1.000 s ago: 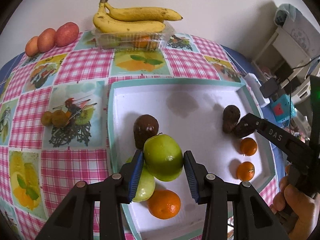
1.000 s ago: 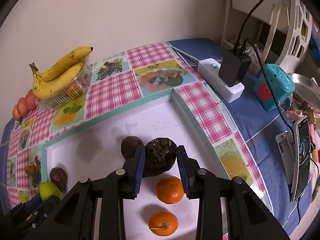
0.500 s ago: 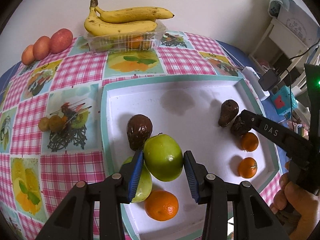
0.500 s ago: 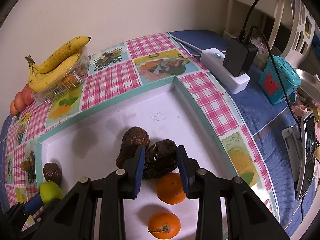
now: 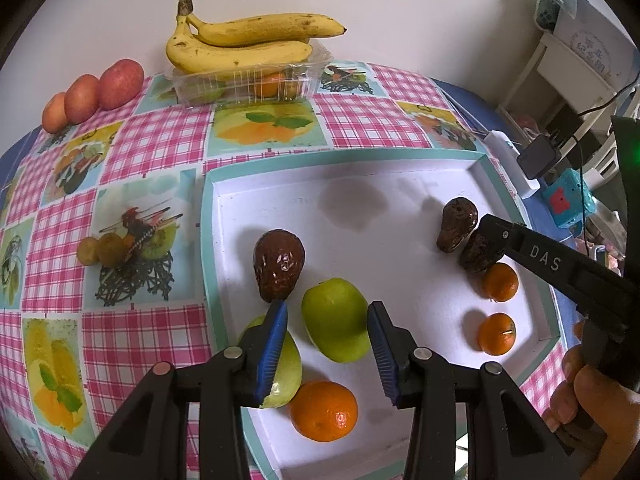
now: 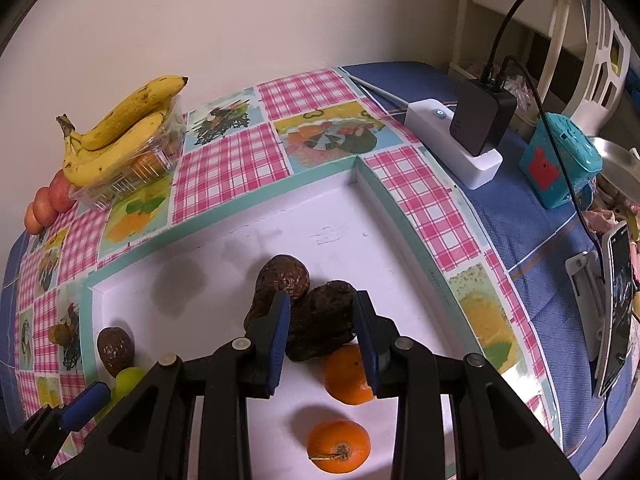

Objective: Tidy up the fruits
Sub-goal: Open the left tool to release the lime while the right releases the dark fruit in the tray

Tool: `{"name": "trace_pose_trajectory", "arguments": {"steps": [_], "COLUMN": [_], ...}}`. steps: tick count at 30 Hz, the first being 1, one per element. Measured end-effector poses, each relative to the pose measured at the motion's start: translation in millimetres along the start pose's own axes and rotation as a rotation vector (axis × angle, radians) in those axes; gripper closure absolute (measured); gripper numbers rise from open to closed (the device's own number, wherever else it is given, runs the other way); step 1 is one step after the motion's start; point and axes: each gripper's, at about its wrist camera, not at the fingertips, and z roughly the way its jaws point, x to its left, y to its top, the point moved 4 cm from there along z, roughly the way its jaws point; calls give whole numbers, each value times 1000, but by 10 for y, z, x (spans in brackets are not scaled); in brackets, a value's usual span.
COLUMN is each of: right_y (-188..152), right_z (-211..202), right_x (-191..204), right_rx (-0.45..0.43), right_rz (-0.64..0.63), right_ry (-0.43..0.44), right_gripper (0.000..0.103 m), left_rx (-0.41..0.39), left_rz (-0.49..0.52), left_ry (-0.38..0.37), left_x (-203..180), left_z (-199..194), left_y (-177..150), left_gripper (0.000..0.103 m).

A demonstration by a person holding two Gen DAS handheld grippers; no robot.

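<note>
A white tray [image 5: 400, 176] with a teal rim holds the fruit. My left gripper [image 5: 326, 320] is open around a green apple [image 5: 335, 319] that rests on the tray, with gaps on both sides. A second green apple [image 5: 286, 376], an orange [image 5: 323, 410] and a dark avocado [image 5: 279, 264] lie close by. My right gripper [image 6: 320, 320] is open around a wrinkled dark avocado [image 6: 320, 330] lying on the tray against another avocado [image 6: 282, 284]. Two small oranges [image 6: 346, 368] [image 6: 338, 446] lie below it.
Bananas [image 5: 240, 44] lie on a clear plastic box [image 5: 248, 84] at the table's back. Three red fruits [image 5: 96, 92] sit at the back left. A white power strip with a charger [image 6: 476, 136], a teal box [image 6: 560, 164] and a phone [image 6: 616, 316] are on the right.
Both grippers have opened. The green apple went down onto the tray and the left jaws let go; the right jaws spread from the wrinkled avocado, which now lies beside the other one.
</note>
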Motion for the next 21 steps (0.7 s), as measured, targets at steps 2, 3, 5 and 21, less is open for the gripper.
{"name": "trace_pose_trajectory", "arguments": {"steps": [2,3,5,21], "right_y": [0,1,3,-36], "right_z": [-2,-4,-9,-93], "right_x": [8,11,16,247], "right_rx": [0,0,0,7], "right_rz": [-3,-5,-6,-66], "right_ry": [1,1,2,22], "right_gripper": [69,69,69,69], "left_rx": [-6,-9,-19,-61], "left_rz": [3,4,1,-242], "left_ry": [-11,-15,-19,134], "left_x": [-9,-11,-3,978], "left_z": [-38,-56,-100,-340], "left_y": [20,30,49,156], "left_gripper": [57,57,57,56]}}
